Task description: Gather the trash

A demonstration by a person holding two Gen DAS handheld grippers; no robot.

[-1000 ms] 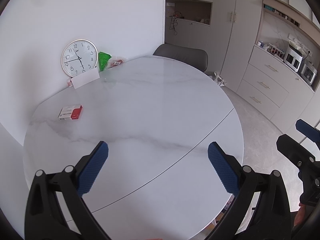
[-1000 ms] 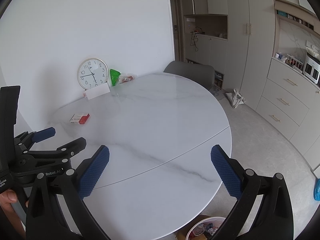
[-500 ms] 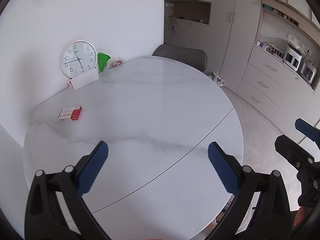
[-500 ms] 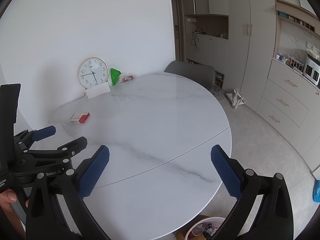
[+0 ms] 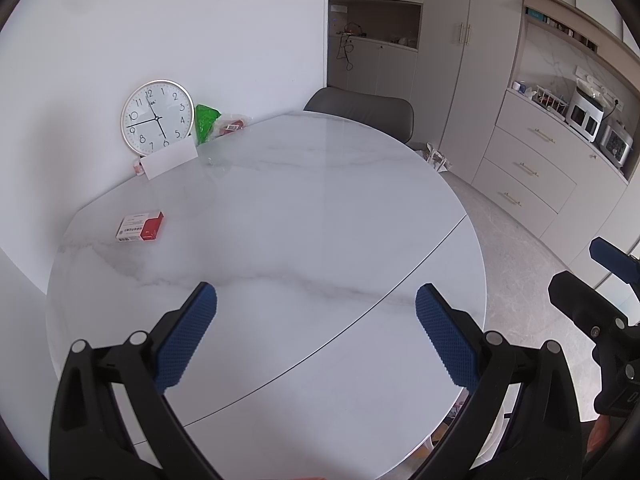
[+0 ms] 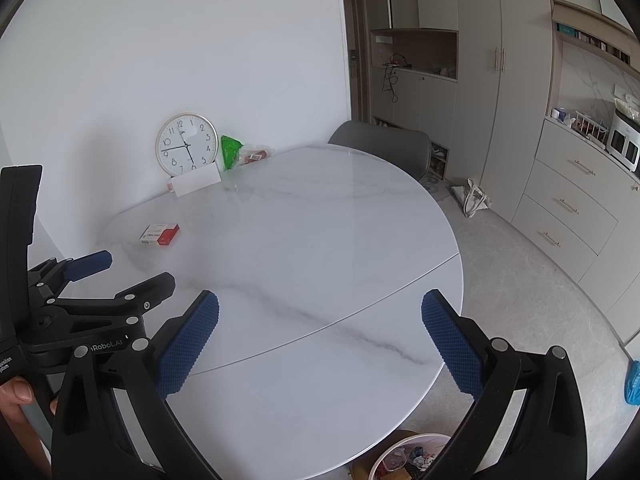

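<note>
Small box (image 5: 140, 227): red and white, lying flat on the white surface (image 5: 304, 216), left side of the frame, all alone.
Green bag (image 5: 206, 122): bright green, crinkly, standing up at the far edge, upper left of the frame.
Clear wrapper (image 5: 232, 125): see-through with a red and white label, lying just beside the green bag, touching it.

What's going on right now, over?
Left gripper and right gripper open, empty. Red-and-white box untouched on table. Nothing in the way.

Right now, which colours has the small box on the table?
Red and white box; left wrist view shows it best.
</note>
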